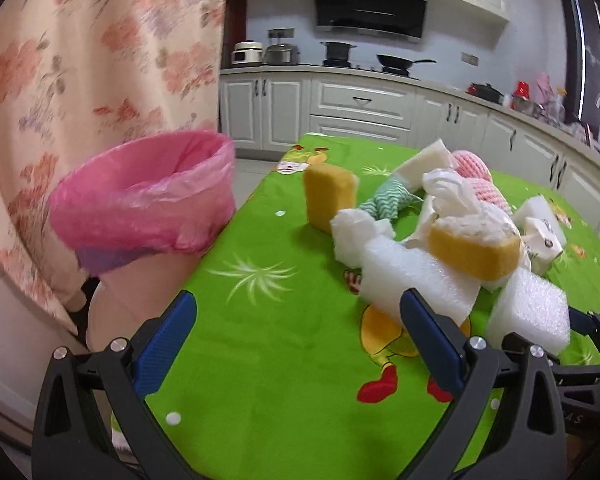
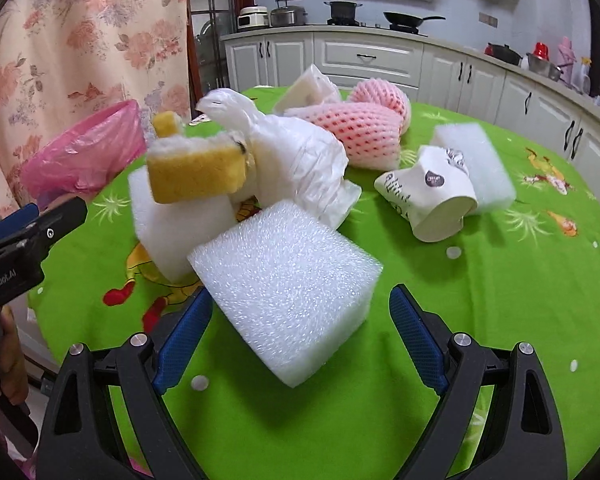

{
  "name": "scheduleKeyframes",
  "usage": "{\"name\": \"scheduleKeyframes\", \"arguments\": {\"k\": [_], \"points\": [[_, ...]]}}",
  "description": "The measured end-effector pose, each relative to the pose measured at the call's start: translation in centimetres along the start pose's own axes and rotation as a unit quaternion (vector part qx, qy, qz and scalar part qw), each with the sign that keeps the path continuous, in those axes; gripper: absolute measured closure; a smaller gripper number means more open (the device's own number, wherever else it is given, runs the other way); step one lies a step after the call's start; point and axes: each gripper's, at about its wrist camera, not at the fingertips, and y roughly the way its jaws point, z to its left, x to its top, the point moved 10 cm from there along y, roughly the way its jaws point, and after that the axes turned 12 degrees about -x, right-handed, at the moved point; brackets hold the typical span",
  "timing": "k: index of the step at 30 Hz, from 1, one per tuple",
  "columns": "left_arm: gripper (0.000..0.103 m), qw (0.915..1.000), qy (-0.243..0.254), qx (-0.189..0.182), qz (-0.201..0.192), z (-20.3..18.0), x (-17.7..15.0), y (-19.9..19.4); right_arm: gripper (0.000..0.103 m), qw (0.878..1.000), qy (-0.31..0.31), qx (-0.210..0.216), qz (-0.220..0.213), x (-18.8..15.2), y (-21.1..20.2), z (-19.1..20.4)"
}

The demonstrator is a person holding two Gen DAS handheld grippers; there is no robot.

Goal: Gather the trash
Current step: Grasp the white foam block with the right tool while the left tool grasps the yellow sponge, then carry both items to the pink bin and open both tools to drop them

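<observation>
The right gripper (image 2: 300, 340) has its jaws wide apart, and the big white bubbly foam block (image 2: 286, 288) sits right between them at 12 o'clock, on the green cartoon-cloth desk (image 2: 500, 300). Its long side runs across the jaws, tipped toward 2 o'clock. The left gripper (image 1: 300, 340) is open too, with nothing inside; a long white foam slab (image 1: 416, 276) lies at its 1 o'clock. The bin with the pink plastic liner (image 1: 148, 196) waits at 10 o'clock, just off the desk edge. The right one looks nearer.

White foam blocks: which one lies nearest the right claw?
The large white foam block, lying between the open right claw's fingers; the other blocks sit further back in the pile.
</observation>
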Motion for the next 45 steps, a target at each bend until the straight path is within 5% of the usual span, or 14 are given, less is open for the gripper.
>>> {"name": "scheduleKeyframes", "arguments": {"k": [1,7,15,19,25,27,32,45], "points": [[0.005,1.0000,-0.002,-0.004,0.005,-0.3,-0.1,0.2,0.028,1.000,0.005,0.005,0.000,-0.1,0.1,-0.2],[0.005,0.9991,-0.018,-0.037,0.009,-2.6,0.4,0.8,0.033,0.999,0.037,0.006,-0.024,0.1,-0.5,-3.0],[0.005,0.9967,0.039,-0.069,-0.014,-9.4,2.4,1.3,0.033,0.994,0.096,-0.018,-0.044,-0.4,-2.4,-7.7],[0.008,0.9954,0.075,-0.057,-0.021,-12.0,3.0,2.8,0.033,0.991,0.112,-0.030,-0.060,-0.2,-3.4,-9.5],[0.029,0.9938,0.097,-0.053,-0.016,-13.9,2.9,5.1,0.033,0.990,0.120,-0.038,-0.066,-0.3,-3.7,-10.7],[0.050,0.9921,0.111,-0.056,-0.018,-14.4,2.6,5.4,0.033,0.990,0.122,-0.037,-0.065,-0.4,-3.6,-10.8],[0.059,0.9905,0.105,-0.080,-0.039,-14.5,2.1,3.7,0.033,0.990,0.115,-0.037,-0.073,-0.1,-4.1,-10.5],[0.060,0.9893,0.054,-0.113,-0.074,-10.1,2.0,-3.9,0.033,0.993,0.075,-0.015,-0.093,0.8,-5.7,-6.5]]}}
